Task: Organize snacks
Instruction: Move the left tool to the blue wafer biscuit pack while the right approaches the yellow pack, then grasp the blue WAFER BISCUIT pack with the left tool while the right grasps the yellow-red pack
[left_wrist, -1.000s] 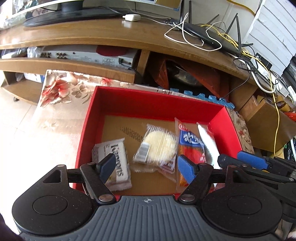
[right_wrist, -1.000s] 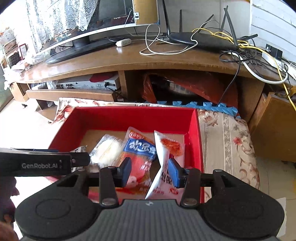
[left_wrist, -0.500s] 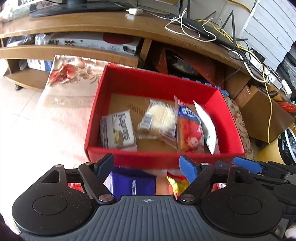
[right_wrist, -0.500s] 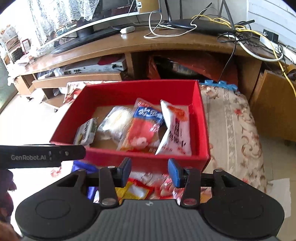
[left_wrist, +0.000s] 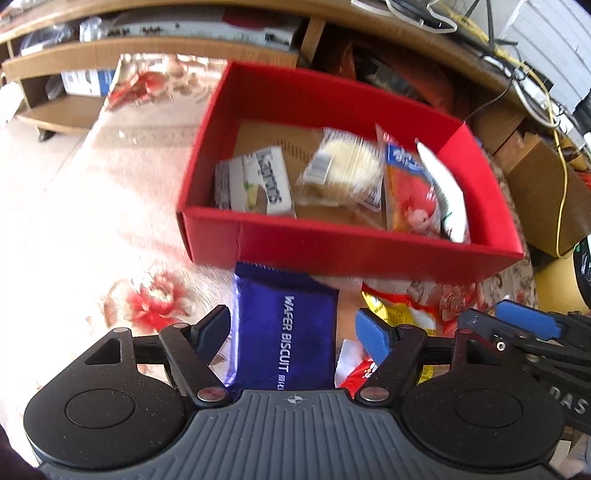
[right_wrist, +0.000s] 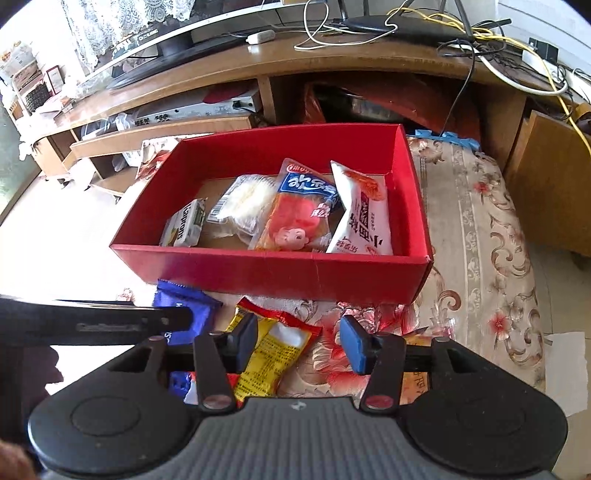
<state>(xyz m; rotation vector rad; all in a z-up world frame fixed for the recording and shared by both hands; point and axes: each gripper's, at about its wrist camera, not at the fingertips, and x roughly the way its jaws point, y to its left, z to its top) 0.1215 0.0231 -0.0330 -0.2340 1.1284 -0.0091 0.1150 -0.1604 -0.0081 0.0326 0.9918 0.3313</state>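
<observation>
A red box on the floral cloth holds a white biscuit packet, a clear-wrapped round cake, an orange and blue packet and a white packet leaning on its right wall. In front of the box lie a blue wafer biscuit packet and a yellow packet. My left gripper hangs over the blue packet, jaws closing, pads clear of it. The jaws of my right gripper are opening with nothing gripped; its left finger is over the yellow packet.
A wooden TV stand with a router and tangled cables runs behind the box. A shelf with electronics sits below it. A cardboard box stands at the right. The floral cloth stretches right of the red box.
Both grippers pulled back from above the box to its near side. The right gripper let go of the white packet, which now leans in the box. Loose packets came into view.
</observation>
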